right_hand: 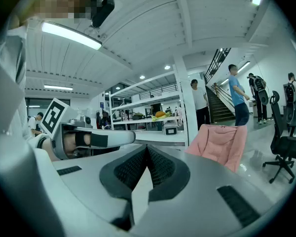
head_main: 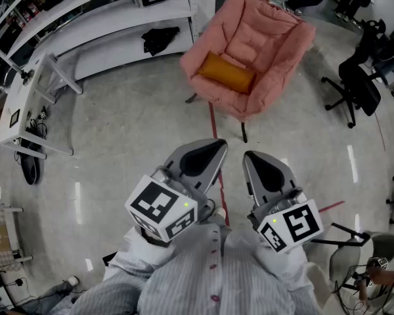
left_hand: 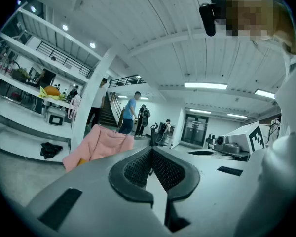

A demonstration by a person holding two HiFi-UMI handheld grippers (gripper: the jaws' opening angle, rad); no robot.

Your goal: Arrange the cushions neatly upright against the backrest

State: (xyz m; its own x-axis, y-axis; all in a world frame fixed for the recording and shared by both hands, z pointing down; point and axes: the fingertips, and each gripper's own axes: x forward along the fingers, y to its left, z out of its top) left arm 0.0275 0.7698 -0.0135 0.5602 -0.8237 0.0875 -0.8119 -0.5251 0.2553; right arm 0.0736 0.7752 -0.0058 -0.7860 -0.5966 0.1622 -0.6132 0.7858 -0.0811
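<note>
A pink padded armchair (head_main: 253, 51) stands across the floor ahead of me. An orange cushion (head_main: 227, 73) lies flat on its seat. Both grippers are held close to my body, well short of the chair. My left gripper (head_main: 211, 146) is shut, nothing between its jaws. My right gripper (head_main: 248, 156) is shut and empty too. In the left gripper view the chair (left_hand: 101, 146) shows at the left, past the closed left gripper (left_hand: 151, 151). In the right gripper view the chair (right_hand: 222, 143) stands to the right of the closed right gripper (right_hand: 147, 148).
White shelving (head_main: 111, 18) runs along the left, with a dark cloth (head_main: 159, 39) on its low shelf. A white frame table (head_main: 33, 104) stands at left. Black office chairs (head_main: 358, 77) are at right. Several people stand by a staircase (right_hand: 222, 102) beyond the armchair.
</note>
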